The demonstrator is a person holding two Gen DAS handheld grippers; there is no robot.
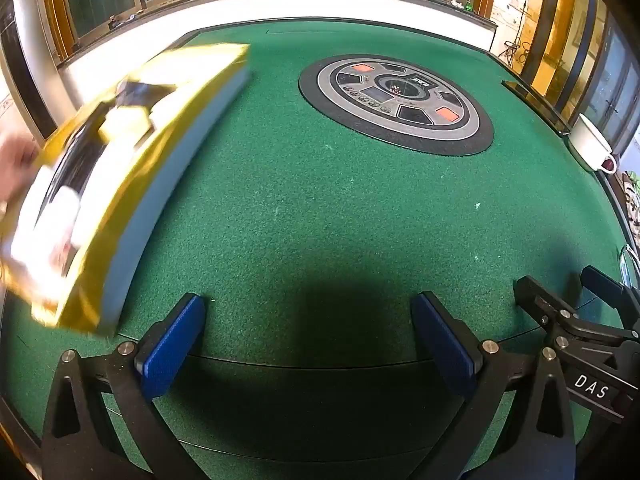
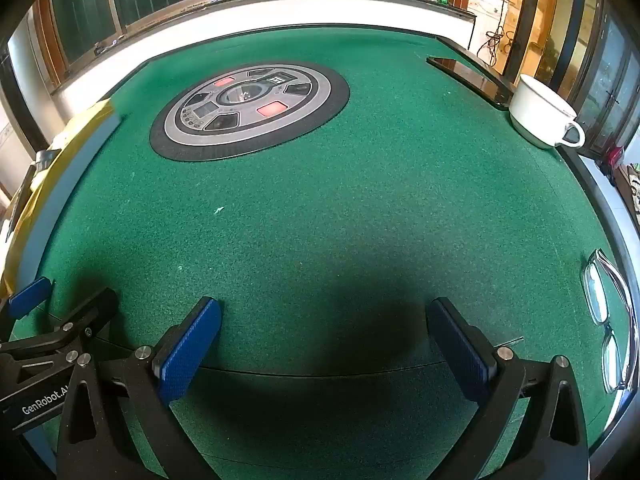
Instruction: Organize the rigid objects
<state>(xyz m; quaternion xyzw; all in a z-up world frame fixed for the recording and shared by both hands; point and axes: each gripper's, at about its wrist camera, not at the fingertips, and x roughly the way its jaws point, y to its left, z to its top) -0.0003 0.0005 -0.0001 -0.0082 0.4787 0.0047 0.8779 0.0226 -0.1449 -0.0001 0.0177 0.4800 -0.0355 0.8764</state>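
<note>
A thick yellow book lies at the table's left side, blurred, with a hand at its far left; its edge also shows in the right wrist view. A white cup stands at the right edge, next to a dark phone. Clear-framed glasses lie at the near right. My left gripper is open and empty above the green felt. My right gripper is open and empty too, beside the left one.
A round grey and black control panel sits in the middle of the green mahjong table. The table's dark rim runs along the right. Windows and a white sill lie beyond the far edge.
</note>
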